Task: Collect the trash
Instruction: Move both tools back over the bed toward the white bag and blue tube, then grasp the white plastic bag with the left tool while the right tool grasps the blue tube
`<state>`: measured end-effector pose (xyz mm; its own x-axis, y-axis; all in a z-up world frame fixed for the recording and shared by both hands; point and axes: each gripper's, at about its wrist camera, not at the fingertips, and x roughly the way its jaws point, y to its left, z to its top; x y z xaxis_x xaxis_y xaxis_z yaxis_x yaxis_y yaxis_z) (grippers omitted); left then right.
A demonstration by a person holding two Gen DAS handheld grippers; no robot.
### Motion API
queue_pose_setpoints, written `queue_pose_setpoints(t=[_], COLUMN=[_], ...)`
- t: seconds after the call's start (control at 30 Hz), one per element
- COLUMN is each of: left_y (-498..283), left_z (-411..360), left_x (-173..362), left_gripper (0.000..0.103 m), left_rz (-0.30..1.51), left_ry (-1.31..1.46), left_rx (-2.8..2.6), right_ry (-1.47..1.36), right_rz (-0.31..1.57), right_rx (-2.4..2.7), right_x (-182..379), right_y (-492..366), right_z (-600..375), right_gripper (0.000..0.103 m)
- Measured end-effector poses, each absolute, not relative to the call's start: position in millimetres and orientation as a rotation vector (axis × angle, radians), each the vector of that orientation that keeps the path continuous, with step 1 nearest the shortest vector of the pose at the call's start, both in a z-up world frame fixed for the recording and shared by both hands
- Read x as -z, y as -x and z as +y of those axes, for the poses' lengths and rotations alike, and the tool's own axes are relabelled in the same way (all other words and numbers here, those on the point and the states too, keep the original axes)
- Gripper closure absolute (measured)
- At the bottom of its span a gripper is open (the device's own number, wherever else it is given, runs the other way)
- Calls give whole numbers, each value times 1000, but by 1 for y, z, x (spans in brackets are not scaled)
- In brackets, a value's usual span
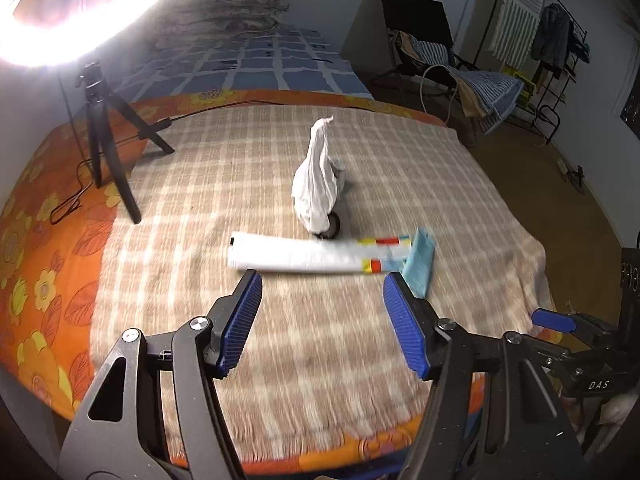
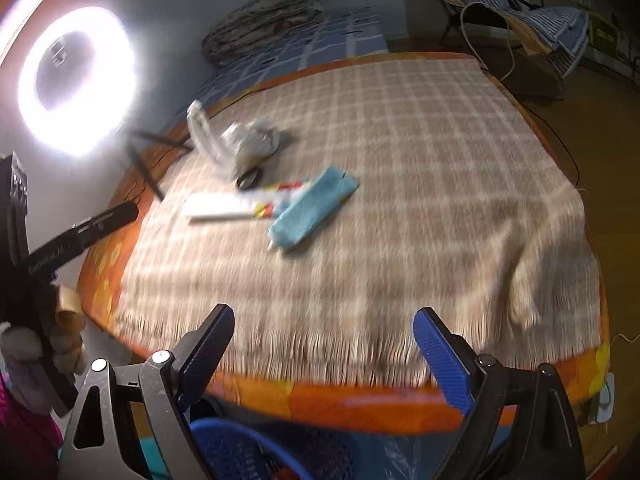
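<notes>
A long white tube-like wrapper [image 1: 304,256] with coloured print lies across the checked blanket, just beyond my open, empty left gripper [image 1: 322,280]. A light blue box [image 1: 418,266] lies at its right end. A crumpled white plastic bag [image 1: 316,178] stands behind it over a small black round thing [image 1: 332,226]. In the right wrist view the wrapper [image 2: 224,206], blue box [image 2: 310,212] and bag [image 2: 240,142] lie far ahead. My right gripper [image 2: 324,324] is open and empty at the blanket's near edge, above a blue basket [image 2: 240,452].
A black tripod [image 1: 108,128] with a cable stands on the bed's left side under a bright ring light [image 2: 76,80]. The orange flowered sheet [image 1: 44,264] borders the blanket. A chair with clothes [image 1: 444,60] and a clothes rack [image 1: 552,36] stand at the back right.
</notes>
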<state>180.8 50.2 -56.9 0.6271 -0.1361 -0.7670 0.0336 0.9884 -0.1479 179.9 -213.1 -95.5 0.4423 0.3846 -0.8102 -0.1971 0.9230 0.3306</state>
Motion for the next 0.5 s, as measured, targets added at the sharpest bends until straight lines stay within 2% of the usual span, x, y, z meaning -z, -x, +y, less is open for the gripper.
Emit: queue_pose_setpoints(t=[0.5], left_y=[-265], left_z=[46], left_x=[80], left_gripper=[38], left_rz=[897], left_ry=[162], left_rx=[86], right_ry=[-265], right_rz=[1140], right_rx=[-319], right_x=[129], right_y=[-261], right_z=[-183], right_gripper=[10])
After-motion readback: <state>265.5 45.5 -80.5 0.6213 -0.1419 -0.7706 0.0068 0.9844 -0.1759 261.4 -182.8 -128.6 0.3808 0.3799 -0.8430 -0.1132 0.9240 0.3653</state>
